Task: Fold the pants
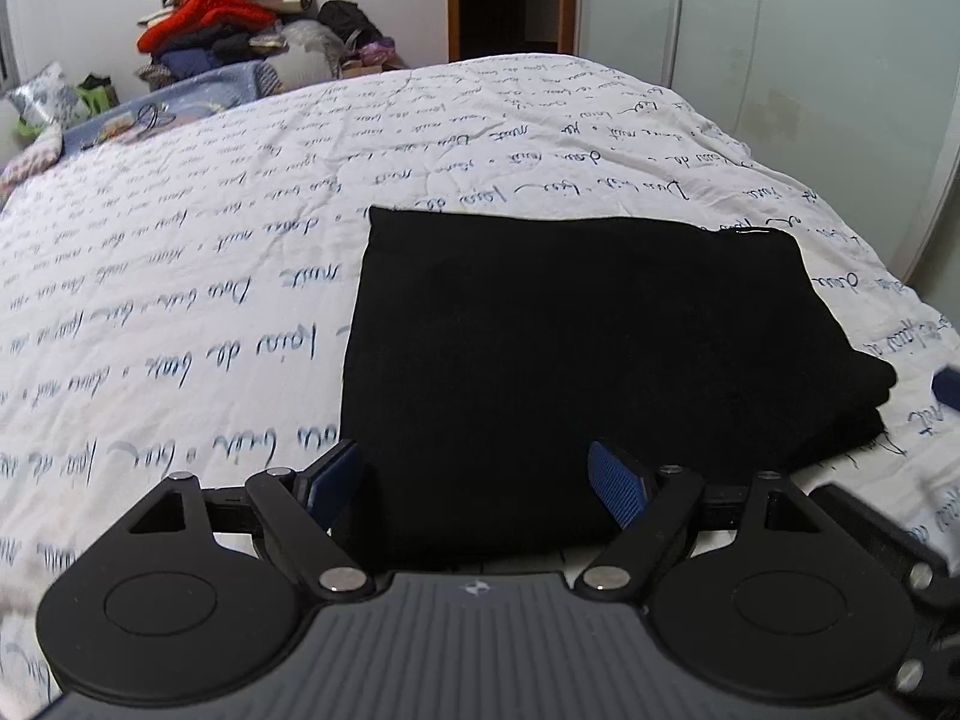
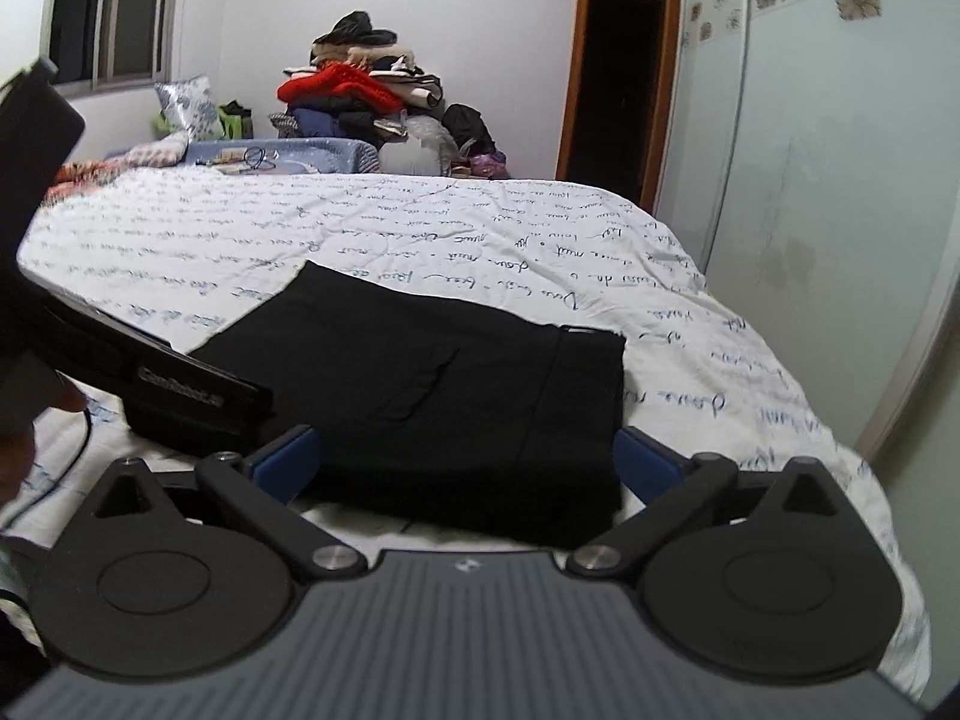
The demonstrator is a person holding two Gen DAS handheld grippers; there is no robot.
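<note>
The black pants (image 1: 576, 354) lie folded into a flat rectangle on the white bedspread (image 1: 180, 276). They also show in the right wrist view (image 2: 432, 384), waistband to the right. My left gripper (image 1: 480, 489) is open, its blue pads (image 1: 618, 483) spread on either side of the near edge of the pants, holding nothing. My right gripper (image 2: 468, 465) is open too, its fingers (image 2: 288, 462) spread at the near edge of the fold, empty. The left gripper's body (image 2: 150, 378) shows at the left of the right wrist view.
The bedspread (image 2: 420, 222) carries blue handwriting print. A pile of clothes (image 1: 240, 18) stands beyond the far side of the bed, also in the right wrist view (image 2: 372, 96). A dark doorway (image 2: 624, 66) and wardrobe doors (image 2: 810, 180) lie on the right. A window (image 2: 108, 18) is at far left.
</note>
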